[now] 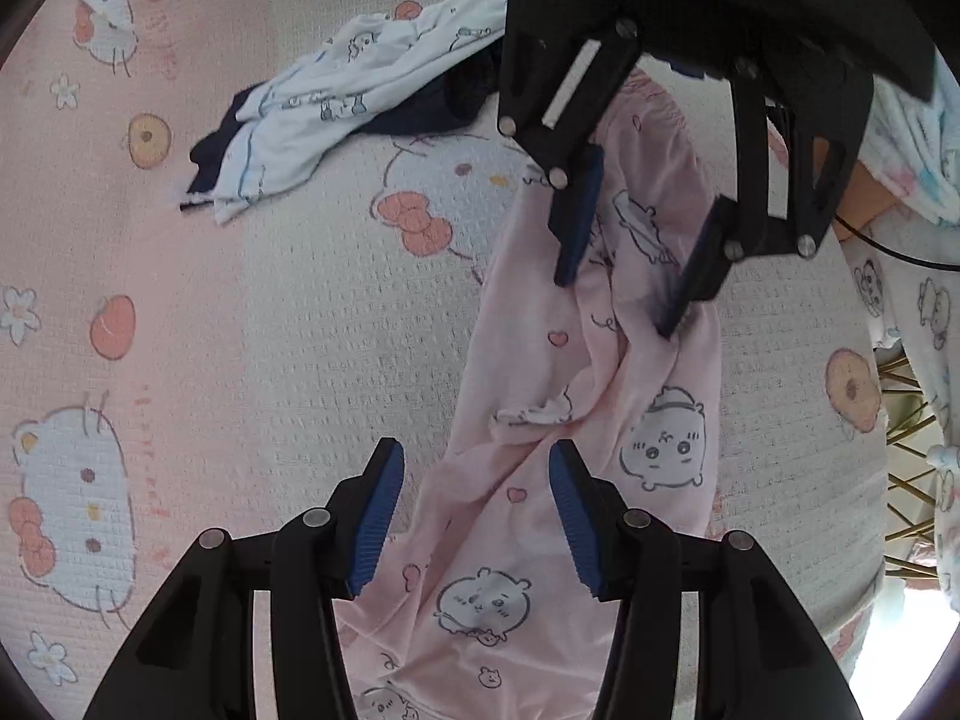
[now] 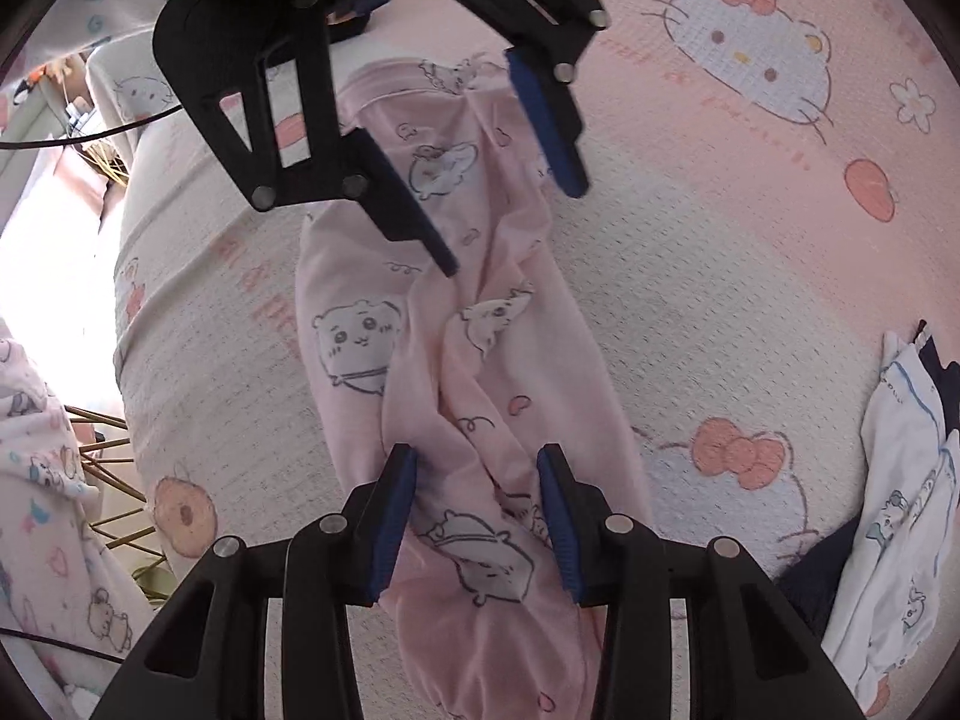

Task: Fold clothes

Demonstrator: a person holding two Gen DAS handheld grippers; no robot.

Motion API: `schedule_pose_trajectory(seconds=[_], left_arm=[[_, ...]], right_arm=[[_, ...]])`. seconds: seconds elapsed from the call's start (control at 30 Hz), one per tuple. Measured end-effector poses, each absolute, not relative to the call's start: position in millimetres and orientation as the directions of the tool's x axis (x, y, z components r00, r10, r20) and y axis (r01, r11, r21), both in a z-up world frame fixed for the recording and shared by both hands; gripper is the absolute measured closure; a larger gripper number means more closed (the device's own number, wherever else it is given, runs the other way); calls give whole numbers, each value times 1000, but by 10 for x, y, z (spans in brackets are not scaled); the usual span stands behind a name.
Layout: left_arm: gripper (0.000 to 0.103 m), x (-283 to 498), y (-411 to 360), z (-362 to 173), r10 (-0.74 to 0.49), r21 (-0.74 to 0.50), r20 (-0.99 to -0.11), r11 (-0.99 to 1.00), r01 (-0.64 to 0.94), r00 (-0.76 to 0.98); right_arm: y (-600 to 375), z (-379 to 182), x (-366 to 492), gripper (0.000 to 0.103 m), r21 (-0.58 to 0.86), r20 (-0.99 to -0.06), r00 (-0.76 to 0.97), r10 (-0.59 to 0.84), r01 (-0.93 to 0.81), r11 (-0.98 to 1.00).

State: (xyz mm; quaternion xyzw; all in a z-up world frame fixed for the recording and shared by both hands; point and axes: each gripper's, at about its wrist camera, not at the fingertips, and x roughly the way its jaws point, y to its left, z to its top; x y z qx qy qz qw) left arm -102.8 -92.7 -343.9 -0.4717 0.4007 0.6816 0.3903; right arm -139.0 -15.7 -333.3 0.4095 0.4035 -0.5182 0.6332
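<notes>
A long pink garment (image 1: 660, 372) (image 2: 360, 372) printed with small cartoon animals lies stretched out and wrinkled on the bed cover (image 1: 300, 330) (image 2: 750, 276). Both grippers point down at it from opposite ends. My left gripper (image 1: 474, 450) (image 2: 513, 228) straddles one end. One pad rests over the cloth and the other stands just off the garment's edge, with a strip of bed cover showing beside it. My right gripper (image 2: 477, 453) (image 1: 615, 306) is at the other end, where bunched pink cloth fills the gap between its blue pads and touches both.
A heap of white printed and navy clothes (image 1: 336, 102) (image 2: 900, 480) lies further along the bed. A person in patterned pyjamas (image 1: 936, 312) (image 2: 36, 480) stands at the bed's edge, beside a thin-rod frame (image 1: 906, 468) (image 2: 108, 462) and a black cable (image 1: 888, 252).
</notes>
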Motion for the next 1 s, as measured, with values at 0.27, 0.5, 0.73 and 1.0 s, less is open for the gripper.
schedule_pose_trajectory(seconds=[0.27, 0.5, 0.73, 1.0], left_arm=[[56, -953, -774, -3581, 157, 40, -983, -335, -941, -97], [55, -1051, -732, -3641, 122, 25, -989, -420, -907, -83], [55, -1270, -882, -3696, 249, -188, -968, -667, -721, 22], [71, -1092, -979, -3698, 304, -171, -948, -736, -656, -94]], right_arm=[[-150, -3486, -1408, 68, 195, -927, 175, -331, 980, -29], [-113, -3508, -1417, 89, 280, -915, 189, -356, 933, -226], [61, -3434, -1387, 91, 290, -890, 145, -433, 911, -292], [203, -3507, -1327, 91, 305, -884, 127, -449, 886, -350]])
